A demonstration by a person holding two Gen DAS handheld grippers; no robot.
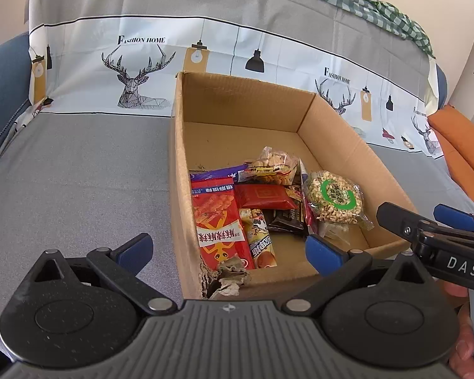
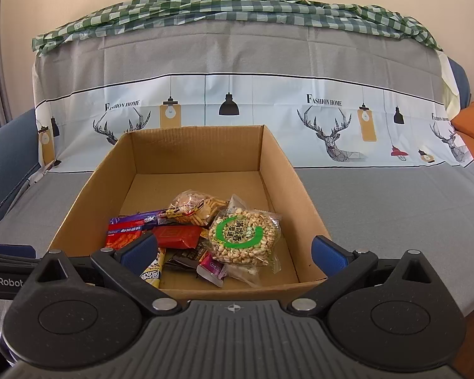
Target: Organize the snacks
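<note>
Snacks sit piled in the near half of an open cardboard box (image 2: 278,170) that rests on a grey-covered sofa seat (image 2: 379,195), the box's long axis running away from both cameras toward the backrest with its deer-and-lamp printed cover (image 2: 268,107). A round puffed-grain cake in a clear wrapper with a green ring label (image 2: 245,237) lies on top at the right side of the pile, flat and face up. Behind it a clear bag of small biscuits (image 2: 196,208) lies crosswise. To the left, a long red packet (image 1: 219,224) lies with its length pointing front to back along the box's left wall, a purple wrapper (image 1: 218,173) across its far end, and a dark red flat packet (image 1: 265,196) beside it near the middle. A yellow stick pack (image 1: 260,240) and a black sachet (image 1: 286,218) lie lower in the heap. The left gripper (image 1: 227,249) hovers at the box's near left corner with its jaws spread wide and nothing between them. The right gripper (image 2: 233,252) hangs over the near edge, likewise spread apart and empty. A green checked cloth (image 2: 237,6) drapes the backrest top.
</note>
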